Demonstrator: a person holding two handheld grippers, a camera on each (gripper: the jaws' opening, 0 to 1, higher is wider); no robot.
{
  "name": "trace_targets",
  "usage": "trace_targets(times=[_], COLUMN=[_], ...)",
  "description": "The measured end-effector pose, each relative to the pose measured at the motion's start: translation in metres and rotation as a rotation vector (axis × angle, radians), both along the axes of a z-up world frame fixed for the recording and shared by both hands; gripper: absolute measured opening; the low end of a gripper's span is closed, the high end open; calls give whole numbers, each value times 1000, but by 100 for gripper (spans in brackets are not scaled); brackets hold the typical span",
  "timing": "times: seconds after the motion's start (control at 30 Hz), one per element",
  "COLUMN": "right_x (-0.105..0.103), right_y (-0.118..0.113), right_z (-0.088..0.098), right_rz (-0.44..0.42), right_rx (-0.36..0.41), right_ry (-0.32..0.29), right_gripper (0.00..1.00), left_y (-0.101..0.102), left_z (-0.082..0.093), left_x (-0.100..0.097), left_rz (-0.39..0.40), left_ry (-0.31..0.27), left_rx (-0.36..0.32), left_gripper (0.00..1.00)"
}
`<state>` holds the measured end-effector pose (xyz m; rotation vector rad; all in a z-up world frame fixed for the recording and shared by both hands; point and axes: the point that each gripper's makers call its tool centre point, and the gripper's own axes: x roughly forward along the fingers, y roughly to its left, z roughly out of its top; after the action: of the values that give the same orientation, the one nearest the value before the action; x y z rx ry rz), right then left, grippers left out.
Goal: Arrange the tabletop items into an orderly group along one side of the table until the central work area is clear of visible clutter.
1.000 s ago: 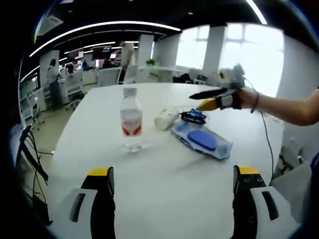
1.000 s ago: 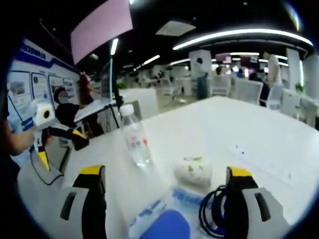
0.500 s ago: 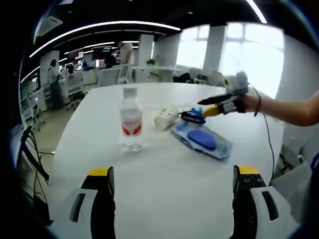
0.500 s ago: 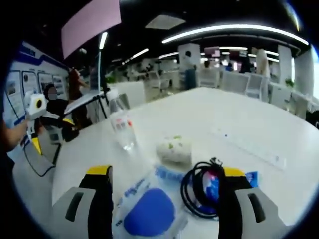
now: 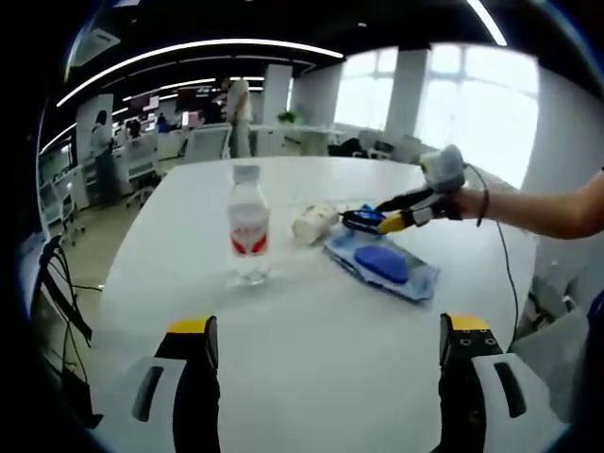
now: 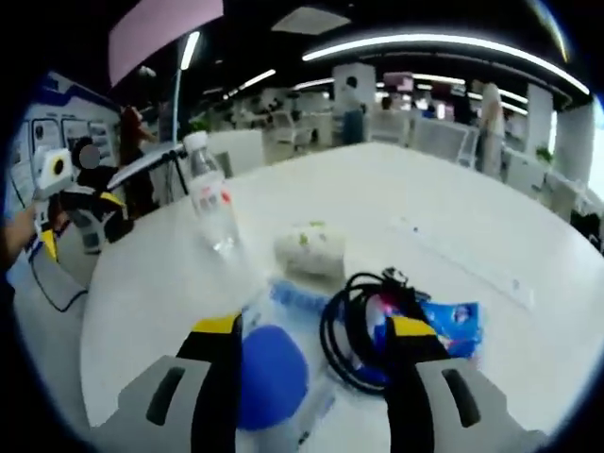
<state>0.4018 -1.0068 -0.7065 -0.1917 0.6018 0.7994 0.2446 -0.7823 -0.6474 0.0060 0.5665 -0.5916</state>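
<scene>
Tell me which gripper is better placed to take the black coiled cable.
Right, likely. The right gripper hangs open directly over the black coiled cable; the left gripper is far back, across bare table.

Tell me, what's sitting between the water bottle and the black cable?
A small white roll lies between the water bottle and the coiled black cable; both gripper views show it.

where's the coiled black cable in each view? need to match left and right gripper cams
Left gripper view: the coiled black cable lies right of centre on the white table, at the far end of the blue pouch, with the right gripper at it.
Right gripper view: low and centre-right, between that view's own jaws.
Shared landmark: the water bottle, standing upright.
</scene>
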Motion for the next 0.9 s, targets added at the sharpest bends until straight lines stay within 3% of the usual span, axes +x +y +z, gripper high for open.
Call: trace_targets(times=[0.37, 0.9], right_x=[10, 14], right_y=[-5, -10], right_z=[-15, -31], right_rz=[29, 81], right_rx=[-127, -283], right_ry=[-34, -50], right_gripper=[35, 26], left_y=[3, 6], left_z=[-2, -6], left_x=[0, 1], left_rz=[7, 12], left_ry=[6, 22], left_rx=[-5, -15], left_gripper=[96, 94])
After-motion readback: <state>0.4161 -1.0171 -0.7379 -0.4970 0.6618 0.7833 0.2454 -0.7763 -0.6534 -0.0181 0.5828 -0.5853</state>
